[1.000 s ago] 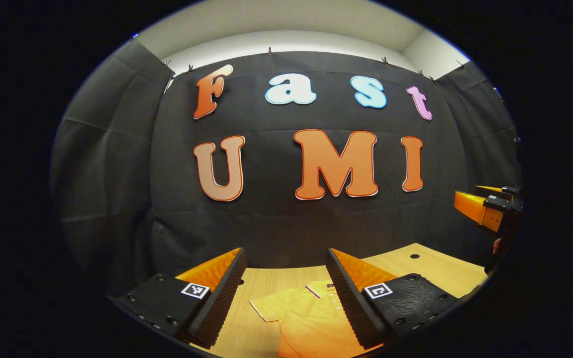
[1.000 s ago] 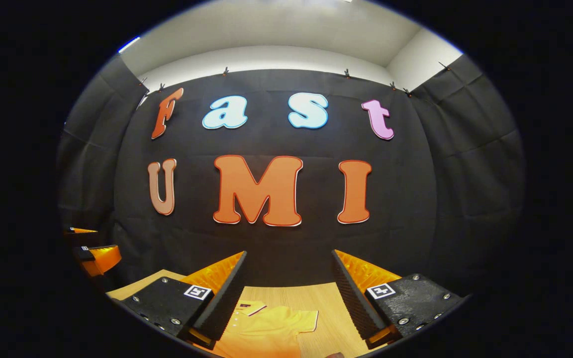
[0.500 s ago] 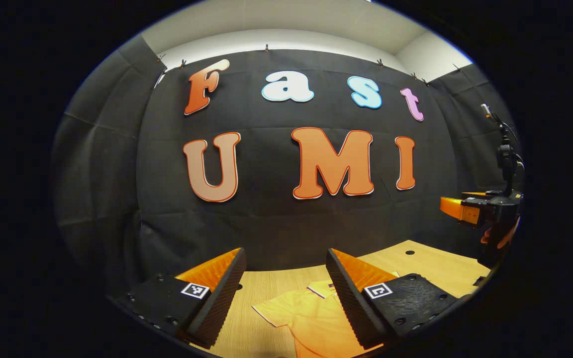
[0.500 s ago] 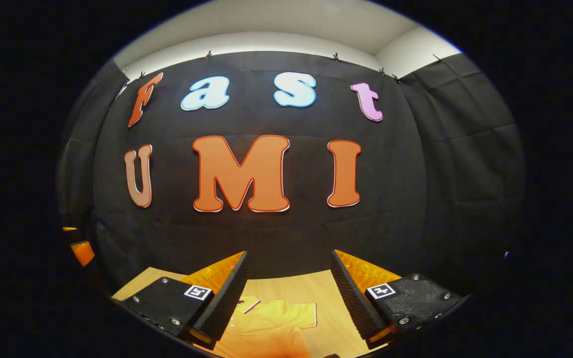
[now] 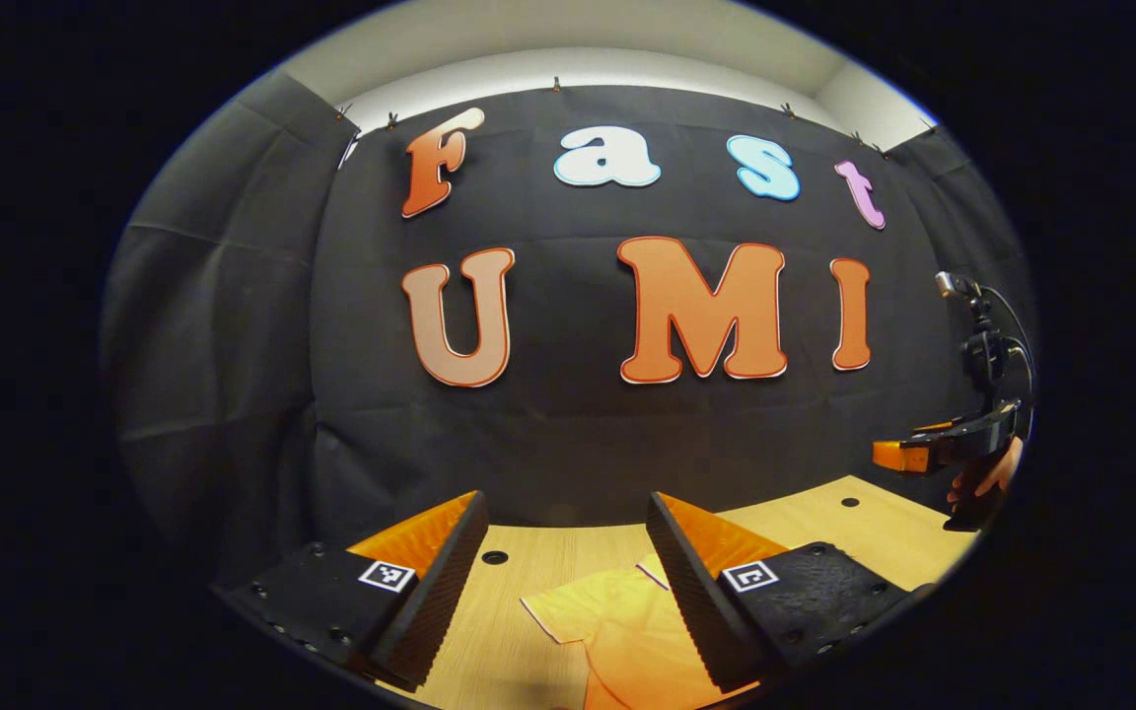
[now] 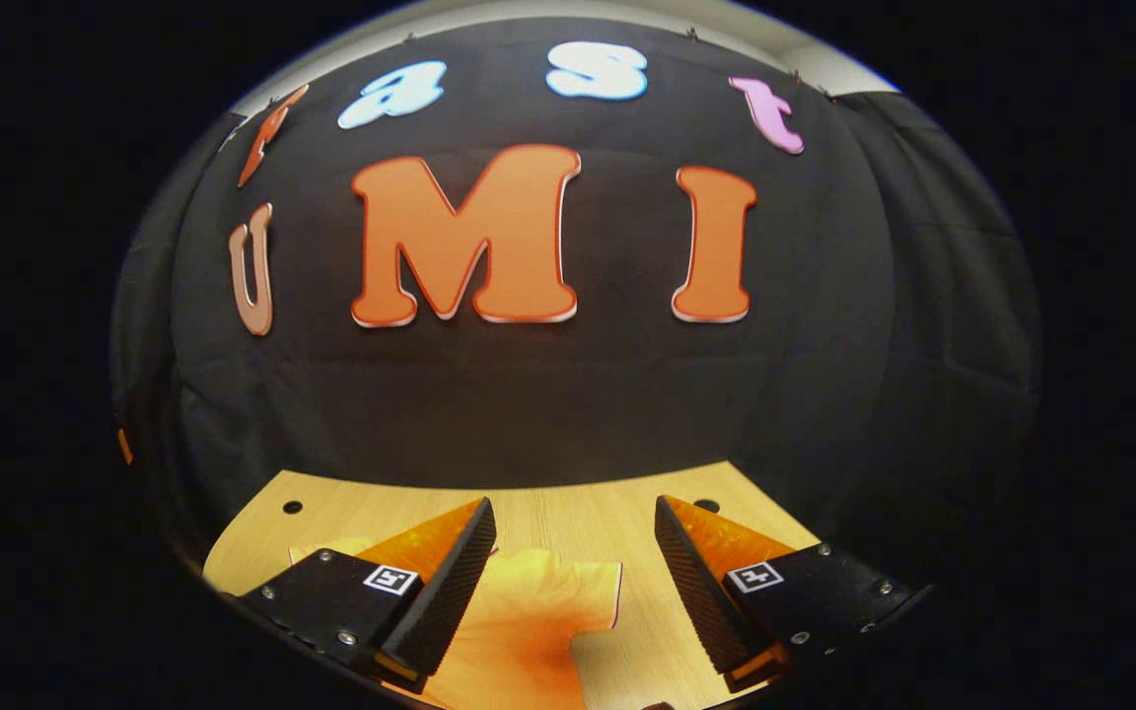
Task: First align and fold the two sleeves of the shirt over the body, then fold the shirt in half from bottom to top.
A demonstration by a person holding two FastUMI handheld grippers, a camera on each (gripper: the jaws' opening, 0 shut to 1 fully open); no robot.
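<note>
An orange short-sleeved shirt [image 5: 617, 631] lies flat on the wooden table [image 5: 824, 513], one sleeve spread toward the left. My left gripper [image 5: 568, 582] hovers open above that sleeve, nothing between its fingers. In the right gripper view the shirt [image 6: 529, 621] lies below with its other sleeve reaching right, and my right gripper [image 6: 573, 582] stands open over it, holding nothing. The right gripper [image 5: 908, 456] also appears at the far right of the left gripper view, held by a hand [image 5: 987, 478] above the table.
The table [image 6: 568, 503] has small round holes [image 6: 292, 507] near its back edge. The black cloth wall [image 5: 568, 434] rises straight behind the table. A cable and mount [image 5: 982, 335] stand above the right gripper's hand.
The right gripper has tilted down and lowered, so more of the table and shirt sleeve now show under it. The left gripper has shifted slightly; both stay open.
</note>
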